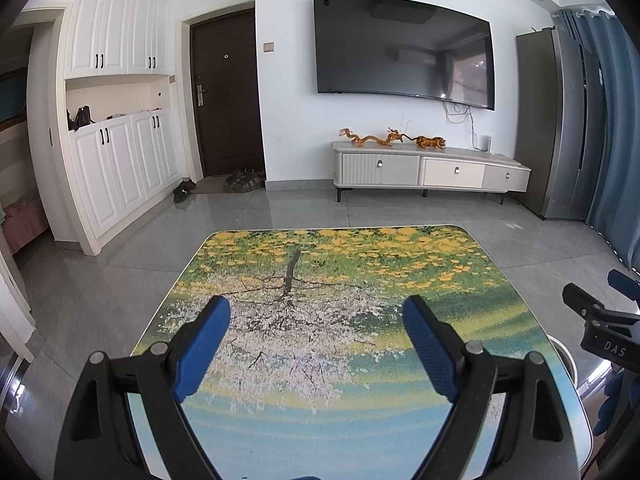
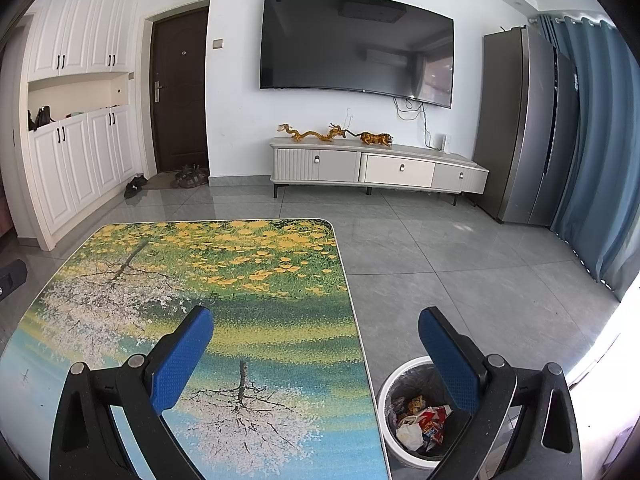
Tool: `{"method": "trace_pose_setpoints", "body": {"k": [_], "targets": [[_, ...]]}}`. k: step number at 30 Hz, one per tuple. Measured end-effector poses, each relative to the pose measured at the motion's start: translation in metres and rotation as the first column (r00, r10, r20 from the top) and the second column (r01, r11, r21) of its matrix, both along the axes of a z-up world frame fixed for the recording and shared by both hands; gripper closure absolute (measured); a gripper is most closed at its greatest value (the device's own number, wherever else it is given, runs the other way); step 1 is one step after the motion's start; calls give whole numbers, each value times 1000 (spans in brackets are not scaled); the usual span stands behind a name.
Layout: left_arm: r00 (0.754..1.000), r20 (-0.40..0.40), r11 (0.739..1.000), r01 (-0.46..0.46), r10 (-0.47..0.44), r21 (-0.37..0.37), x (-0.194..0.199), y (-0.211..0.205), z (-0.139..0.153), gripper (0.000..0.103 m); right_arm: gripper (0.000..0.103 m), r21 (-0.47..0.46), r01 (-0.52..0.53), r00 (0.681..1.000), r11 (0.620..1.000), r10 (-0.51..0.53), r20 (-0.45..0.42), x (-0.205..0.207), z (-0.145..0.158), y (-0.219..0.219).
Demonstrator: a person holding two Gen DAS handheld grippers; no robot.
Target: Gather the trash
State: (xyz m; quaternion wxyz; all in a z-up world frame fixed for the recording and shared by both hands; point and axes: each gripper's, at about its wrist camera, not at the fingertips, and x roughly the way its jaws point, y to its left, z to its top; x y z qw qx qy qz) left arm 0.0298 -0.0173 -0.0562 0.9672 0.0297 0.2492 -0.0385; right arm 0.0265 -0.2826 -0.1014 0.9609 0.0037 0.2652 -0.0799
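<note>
A low table (image 1: 340, 264) (image 2: 224, 264) with a painted tree-and-flowers top lies below both grippers; no loose item shows on it. My left gripper (image 1: 316, 312) hangs open above the table's middle, with nothing between its blue pads. My right gripper (image 2: 316, 320) is open too, over the table's right edge. A white trash bin (image 2: 386, 392) with a dark liner stands on the floor by that edge, holding crumpled wrappers (image 2: 420, 420). The right gripper's black body (image 1: 600, 320) shows at the right of the left wrist view, above the bin's rim (image 1: 566, 356).
Grey tiled floor (image 2: 460, 272) surrounds the table. A TV stand (image 1: 432, 168) with ornaments sits under a wall TV (image 1: 404, 48). A fridge (image 2: 528, 128) and blue curtain (image 2: 600, 152) stand at right; white cabinets (image 1: 120, 168), a dark door and shoes (image 1: 244, 180) at left.
</note>
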Motion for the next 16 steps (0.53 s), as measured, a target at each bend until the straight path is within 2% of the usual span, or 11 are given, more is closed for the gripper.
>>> {"method": "trace_pose_setpoints", "body": {"k": [16], "targets": [[1000, -7, 1000, -2, 2, -1, 0, 1, -1, 15, 0, -2, 0, 1000, 1000, 0, -5, -1, -3, 1]]}}
